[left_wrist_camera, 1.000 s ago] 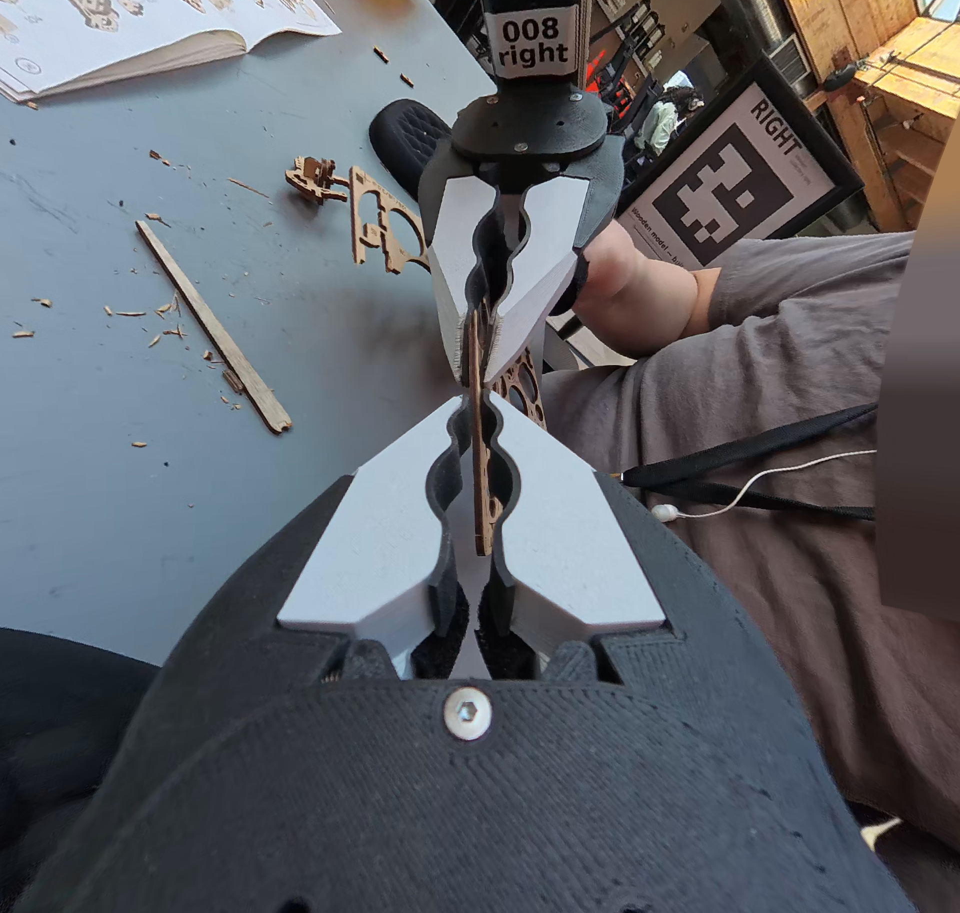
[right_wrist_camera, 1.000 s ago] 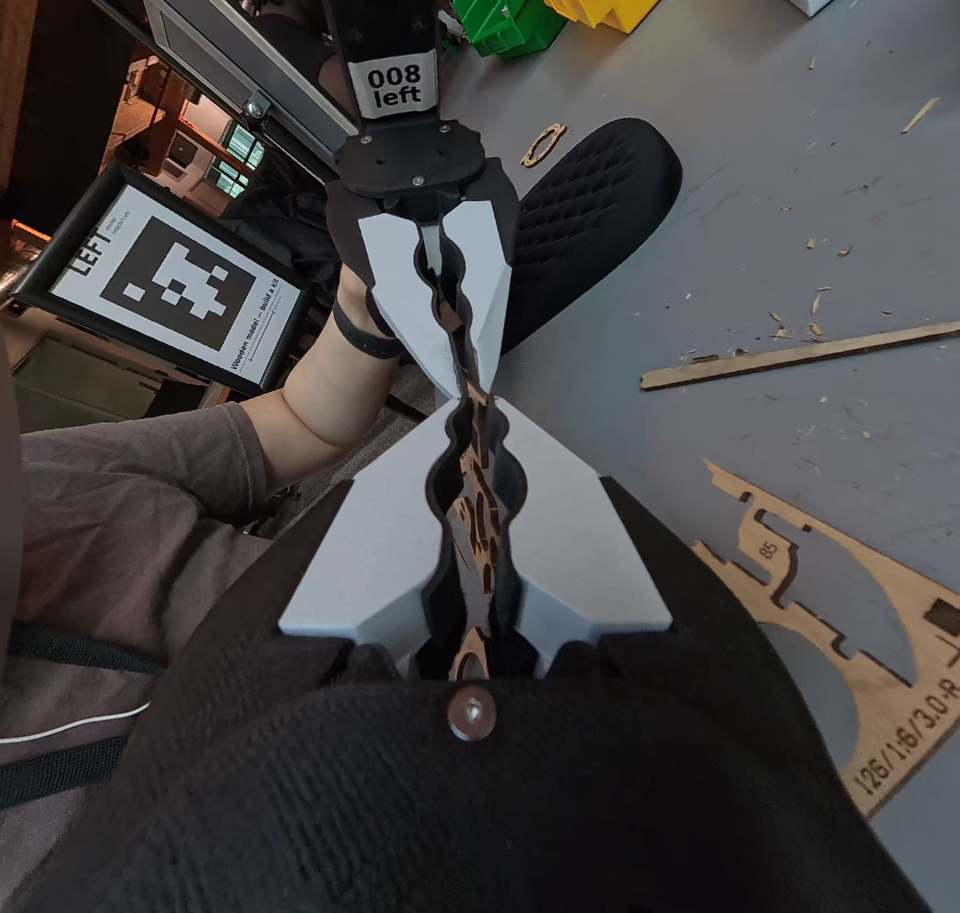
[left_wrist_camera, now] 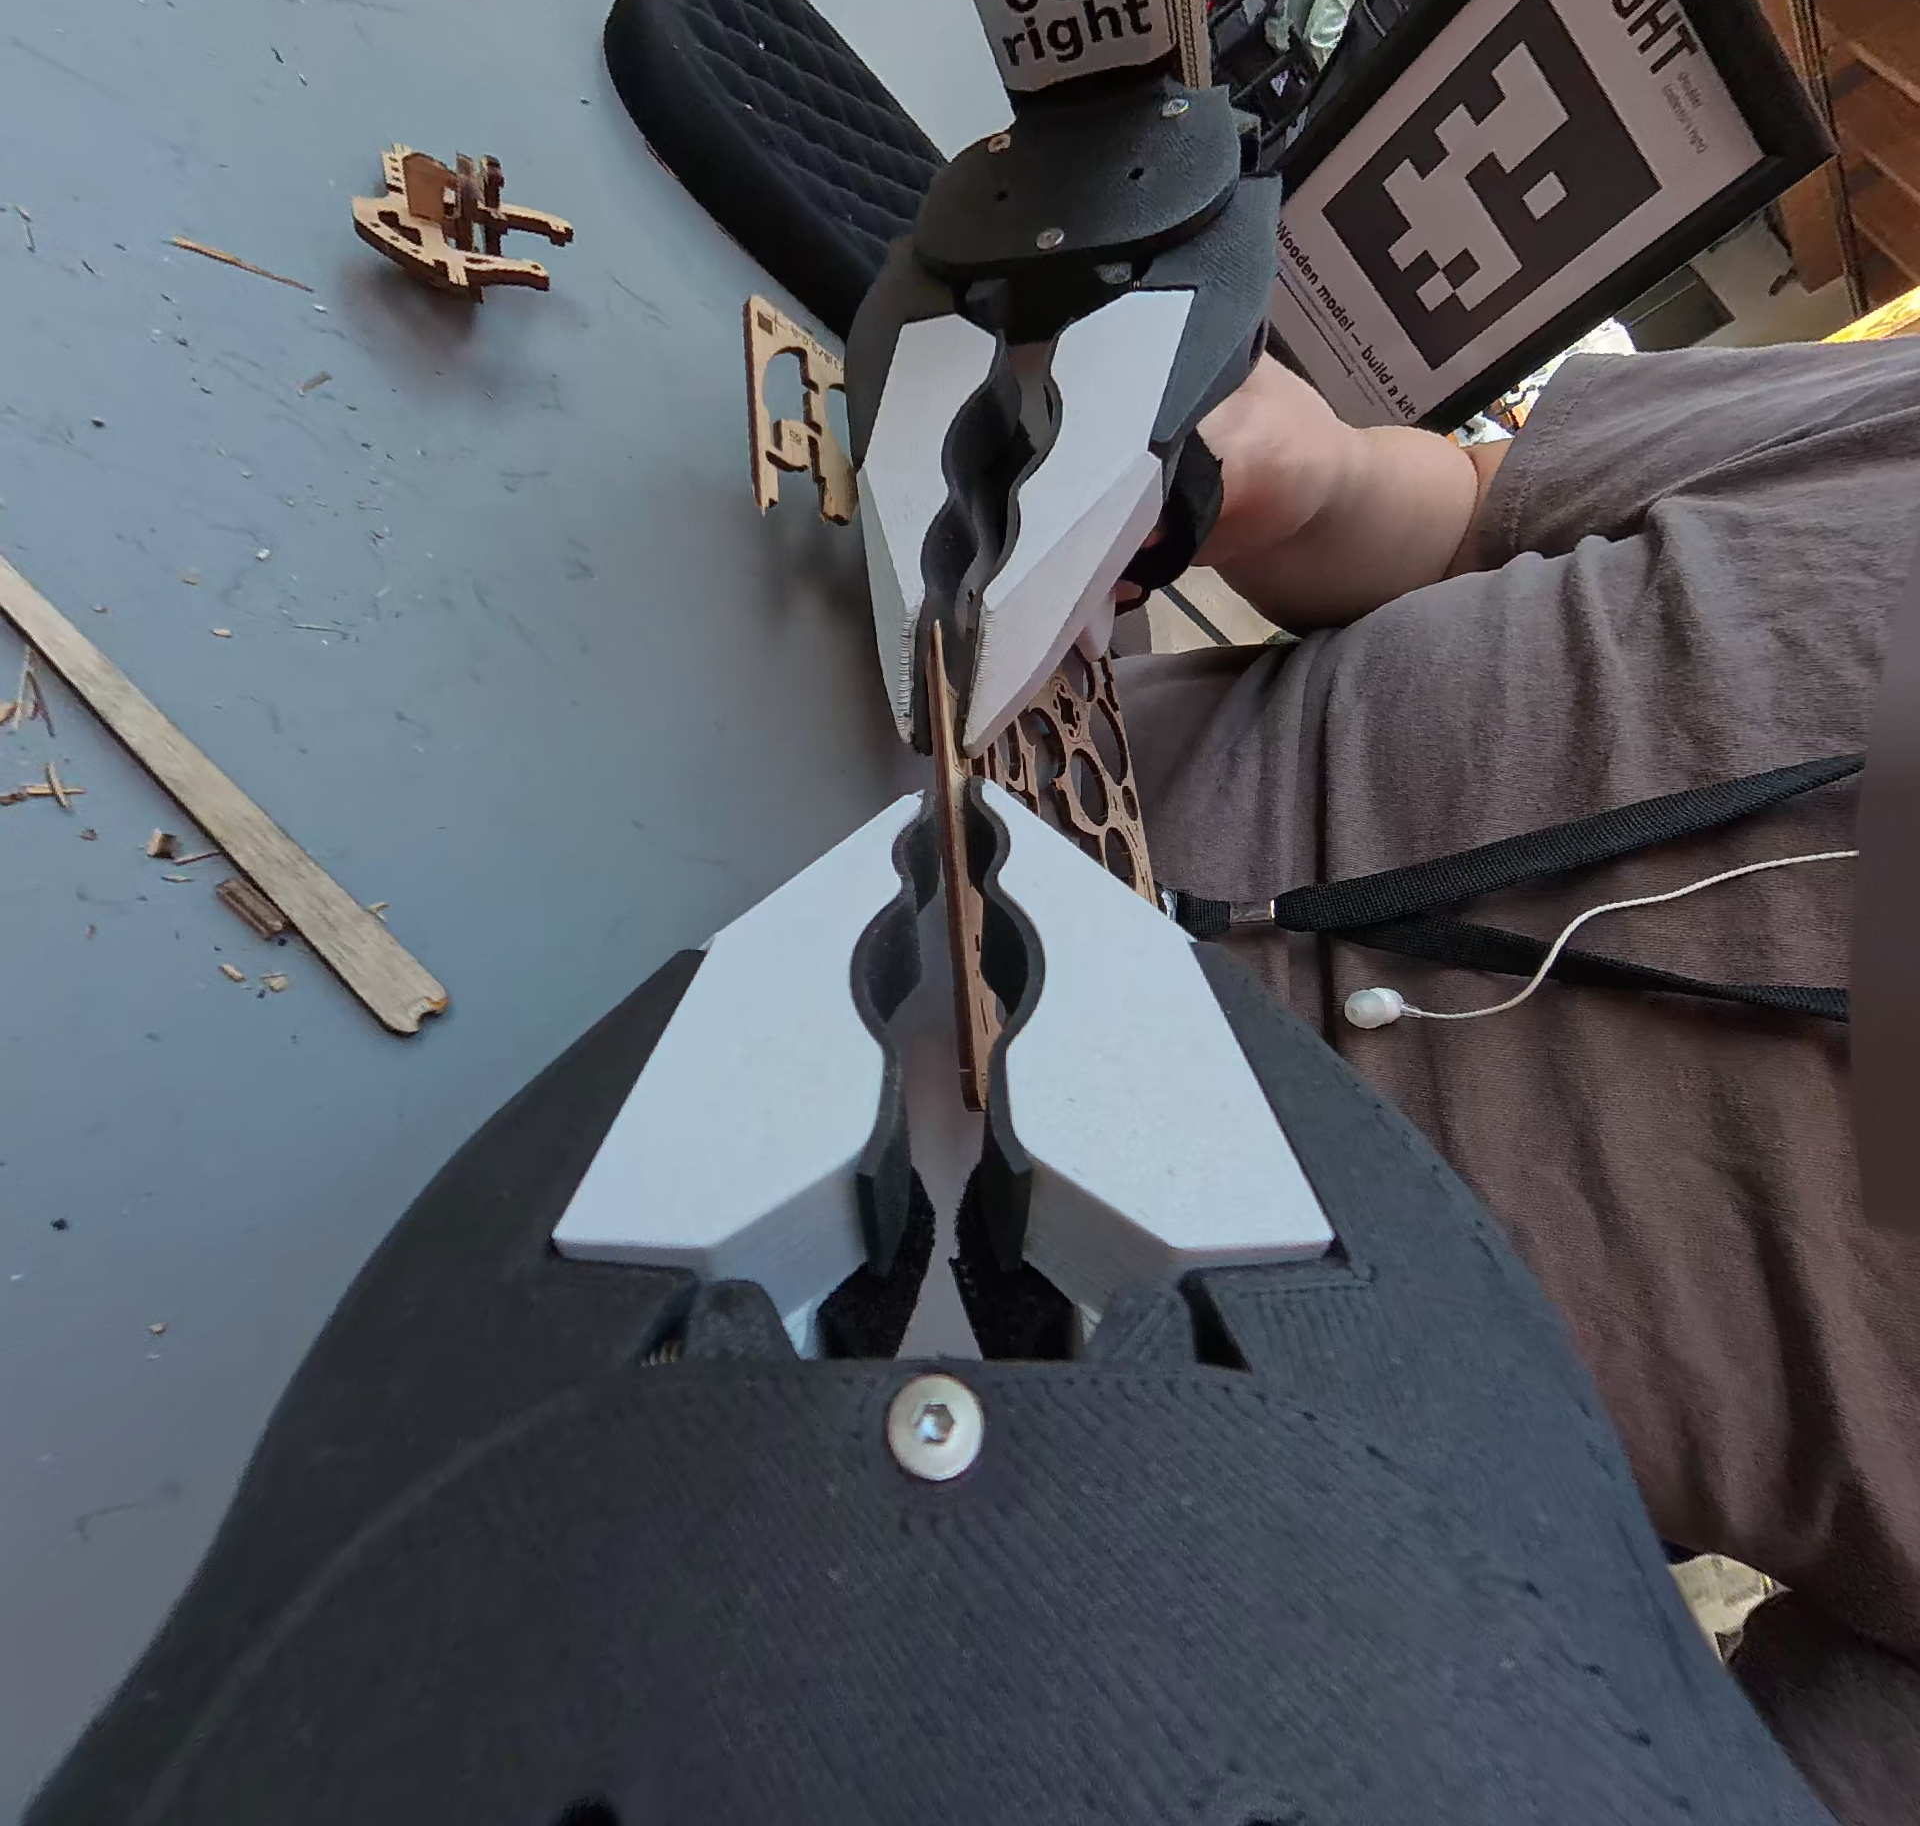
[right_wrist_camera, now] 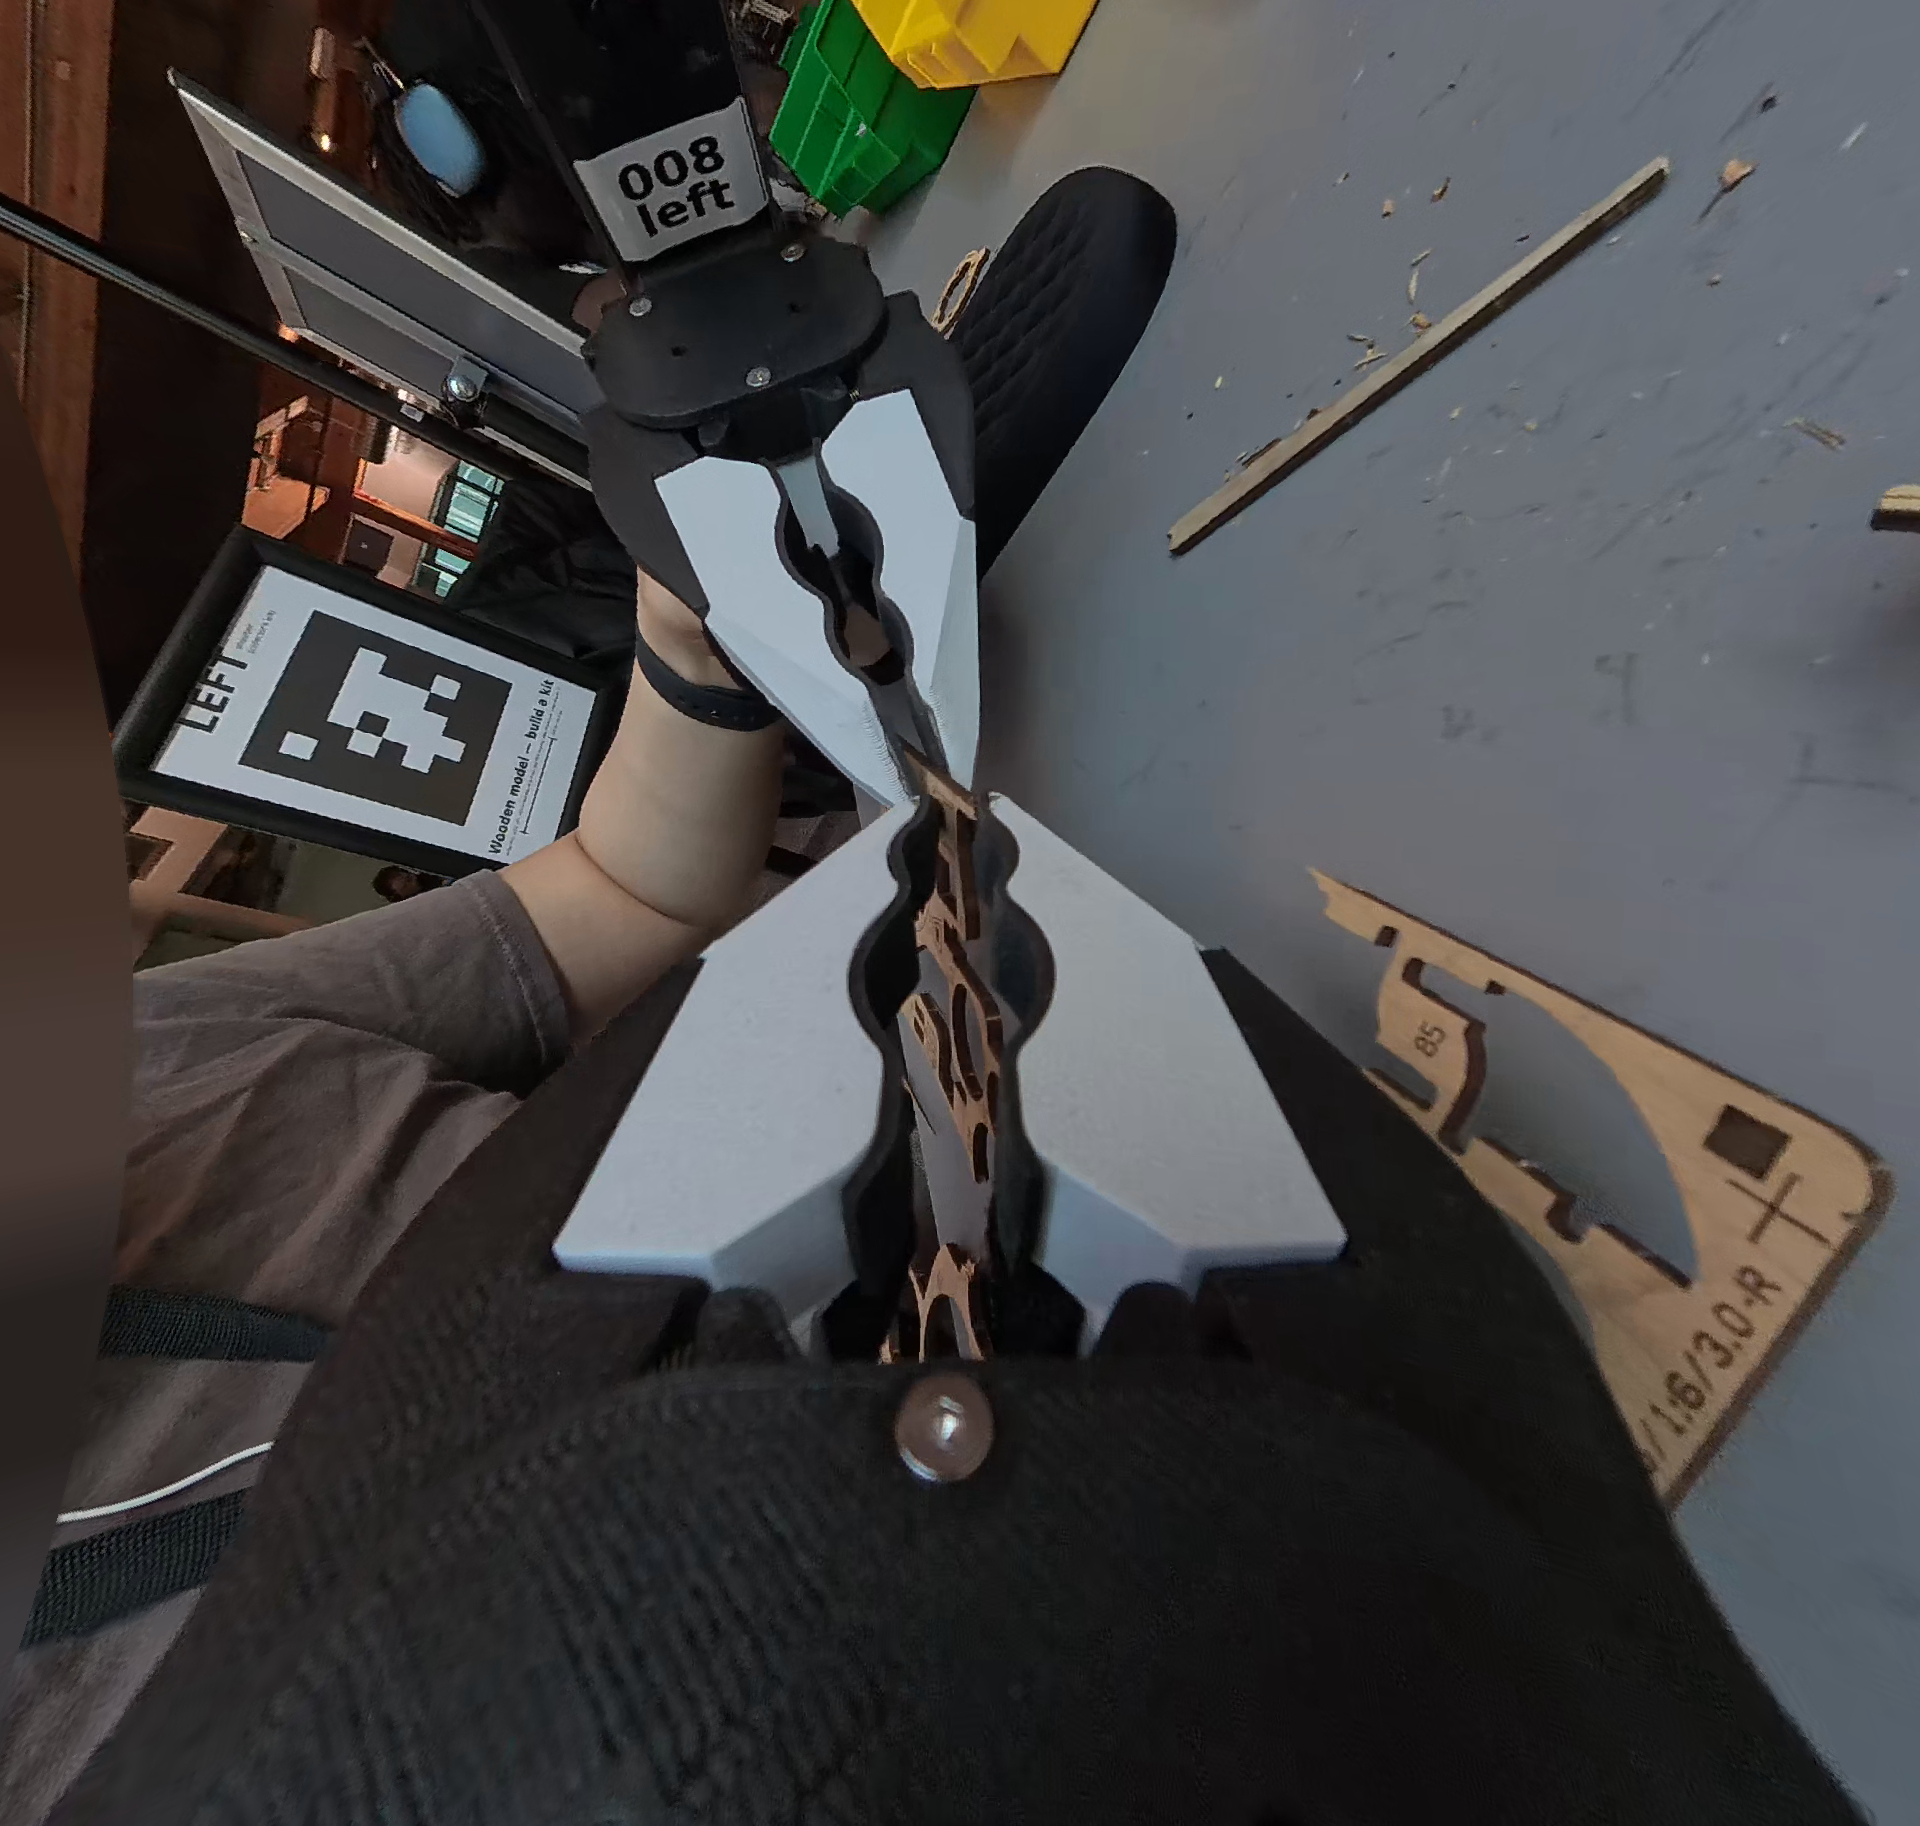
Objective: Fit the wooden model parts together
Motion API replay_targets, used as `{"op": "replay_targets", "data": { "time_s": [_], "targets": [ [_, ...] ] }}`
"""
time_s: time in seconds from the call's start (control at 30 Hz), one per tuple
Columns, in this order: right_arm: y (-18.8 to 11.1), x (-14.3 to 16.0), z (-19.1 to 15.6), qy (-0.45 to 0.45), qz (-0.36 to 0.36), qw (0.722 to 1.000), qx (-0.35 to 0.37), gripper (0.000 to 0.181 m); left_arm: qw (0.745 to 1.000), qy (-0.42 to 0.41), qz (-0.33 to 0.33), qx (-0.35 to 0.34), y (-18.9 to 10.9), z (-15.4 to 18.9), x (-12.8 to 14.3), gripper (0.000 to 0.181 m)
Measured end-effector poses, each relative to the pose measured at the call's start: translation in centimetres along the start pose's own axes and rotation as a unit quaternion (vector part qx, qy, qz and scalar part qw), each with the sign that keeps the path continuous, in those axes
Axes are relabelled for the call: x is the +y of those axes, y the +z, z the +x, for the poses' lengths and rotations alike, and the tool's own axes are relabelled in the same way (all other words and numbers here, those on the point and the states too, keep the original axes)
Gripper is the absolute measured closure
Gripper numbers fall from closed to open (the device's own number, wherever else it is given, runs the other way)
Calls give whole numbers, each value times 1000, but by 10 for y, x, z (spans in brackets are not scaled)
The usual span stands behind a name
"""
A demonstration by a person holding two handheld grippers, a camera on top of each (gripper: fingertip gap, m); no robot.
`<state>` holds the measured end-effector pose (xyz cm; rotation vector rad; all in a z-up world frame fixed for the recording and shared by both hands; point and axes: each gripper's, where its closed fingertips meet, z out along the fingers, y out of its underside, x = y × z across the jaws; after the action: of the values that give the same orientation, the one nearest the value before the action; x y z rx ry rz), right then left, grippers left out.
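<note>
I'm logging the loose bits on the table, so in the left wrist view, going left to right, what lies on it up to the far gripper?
Long wooden strip → small assembled wooden piece → flat cut-out part → right gripper, shut on the thin wooden part.

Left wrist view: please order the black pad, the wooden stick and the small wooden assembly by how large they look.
1. Wooden stick, longest
2. Black pad, partly hidden, so the top two are unsure
3. Small wooden assembly, clearly smallest
</note>
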<state>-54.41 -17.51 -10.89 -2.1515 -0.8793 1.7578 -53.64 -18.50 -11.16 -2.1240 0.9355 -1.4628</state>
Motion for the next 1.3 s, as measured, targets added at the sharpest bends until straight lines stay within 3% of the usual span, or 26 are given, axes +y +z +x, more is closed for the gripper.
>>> {"op": "replay_targets", "data": {
  "time_s": [0.7,1.3],
  "targets": [
    [9,11,36,12,-45,996,80,175,996,-63,-36,-46,9,-31,14,179],
    [10,12,37,-29,-46,993,109,174,996,-62,-27,-51,7,-32,14,179]
  ]
}}
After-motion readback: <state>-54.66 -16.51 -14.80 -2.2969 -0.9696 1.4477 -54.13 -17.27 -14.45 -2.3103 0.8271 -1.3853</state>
